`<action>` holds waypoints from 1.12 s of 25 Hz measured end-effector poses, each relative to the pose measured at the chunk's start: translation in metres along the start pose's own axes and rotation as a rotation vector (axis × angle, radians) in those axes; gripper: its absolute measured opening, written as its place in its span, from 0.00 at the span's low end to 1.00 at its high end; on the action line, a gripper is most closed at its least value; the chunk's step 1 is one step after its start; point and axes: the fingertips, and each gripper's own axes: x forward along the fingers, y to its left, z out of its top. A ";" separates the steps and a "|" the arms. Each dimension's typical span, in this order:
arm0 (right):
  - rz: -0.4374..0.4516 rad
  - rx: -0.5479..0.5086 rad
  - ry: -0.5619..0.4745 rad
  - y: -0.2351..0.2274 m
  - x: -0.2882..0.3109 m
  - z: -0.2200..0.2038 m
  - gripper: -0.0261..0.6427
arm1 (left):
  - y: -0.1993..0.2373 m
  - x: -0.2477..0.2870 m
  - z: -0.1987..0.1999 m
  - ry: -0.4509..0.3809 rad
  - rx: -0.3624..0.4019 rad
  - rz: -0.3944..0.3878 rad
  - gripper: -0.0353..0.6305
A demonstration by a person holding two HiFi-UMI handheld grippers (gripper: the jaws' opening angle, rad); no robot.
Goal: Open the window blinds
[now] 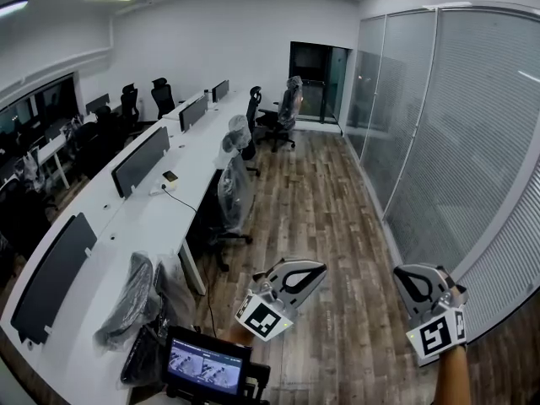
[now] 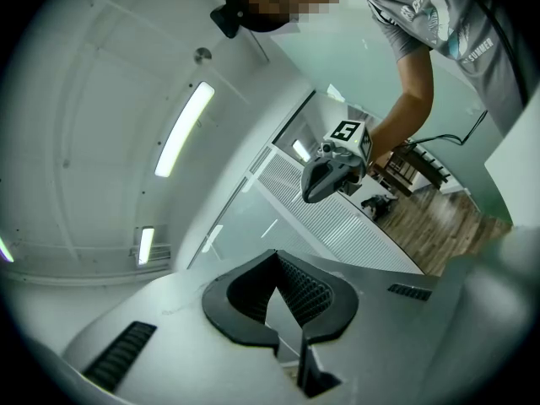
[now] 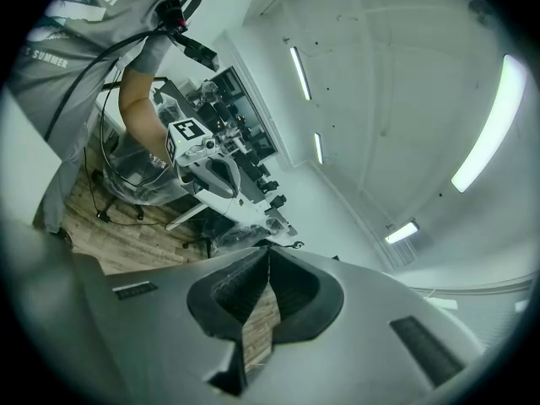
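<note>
pale grey window blinds (image 1: 477,133) fill the tall glazed panels along the right side of the room, beside the wood-plank floor (image 1: 325,201). their thin horizontal slats lie shut, so the panels read as a flat, finely lined sheet split by white frame posts. the left hand-held gripper (image 1: 315,270) hangs over the floor, clenched with nothing between its jaws. the right hand-held gripper (image 1: 408,278) is nearer the blinds yet clear of them, also clenched and empty. a long white worktop (image 1: 139,218) with dark monitors runs down the left.
</note>
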 end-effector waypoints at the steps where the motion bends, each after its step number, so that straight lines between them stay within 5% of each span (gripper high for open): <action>1: 0.001 0.003 -0.003 0.000 0.002 0.000 0.04 | 0.001 0.001 -0.002 0.001 -0.001 -0.001 0.06; 20: 0.001 -0.031 0.056 -0.005 0.057 -0.015 0.04 | 0.028 0.024 -0.061 -0.031 -0.043 -0.021 0.06; 28: 0.001 -0.004 0.036 -0.026 0.097 -0.086 0.04 | 0.029 0.087 -0.115 0.017 -0.027 -0.065 0.06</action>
